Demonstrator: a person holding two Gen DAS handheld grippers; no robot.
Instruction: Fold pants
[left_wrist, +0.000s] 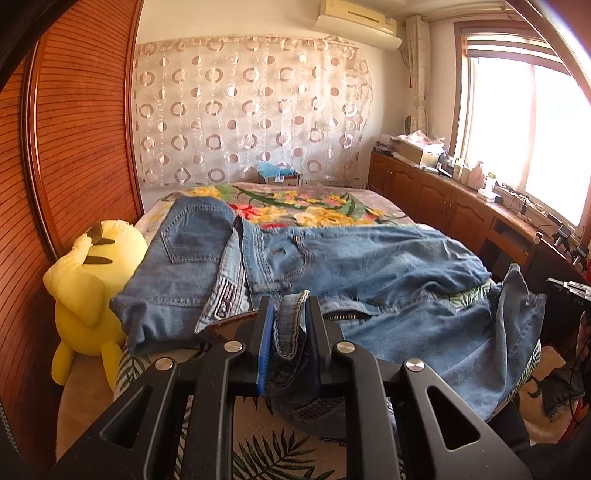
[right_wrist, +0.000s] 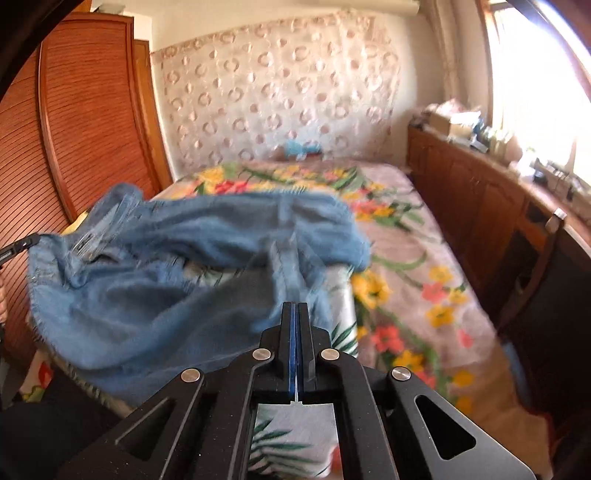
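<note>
Blue jeans (left_wrist: 369, 266) lie spread and rumpled across the near end of the bed, back pocket up at the left and one leg running off to the right. My left gripper (left_wrist: 291, 306) is shut on a bunched fold of the waistband, with denim filling the gap between its jaws. In the right wrist view the jeans (right_wrist: 166, 288) are blurred. My right gripper (right_wrist: 294, 306) has its jaws pressed together, and a ridge of the leg's denim is drawn up taut to their tips. The left gripper's tip (right_wrist: 18, 249) shows at the far left edge.
A flowered bedspread (left_wrist: 306, 206) covers the far half of the bed. A yellow plush toy (left_wrist: 88, 280) sits at the bed's left side against a slatted wooden wardrobe (left_wrist: 74, 147). Wooden cabinets (left_wrist: 443, 199) with clutter on top line the right wall under a window.
</note>
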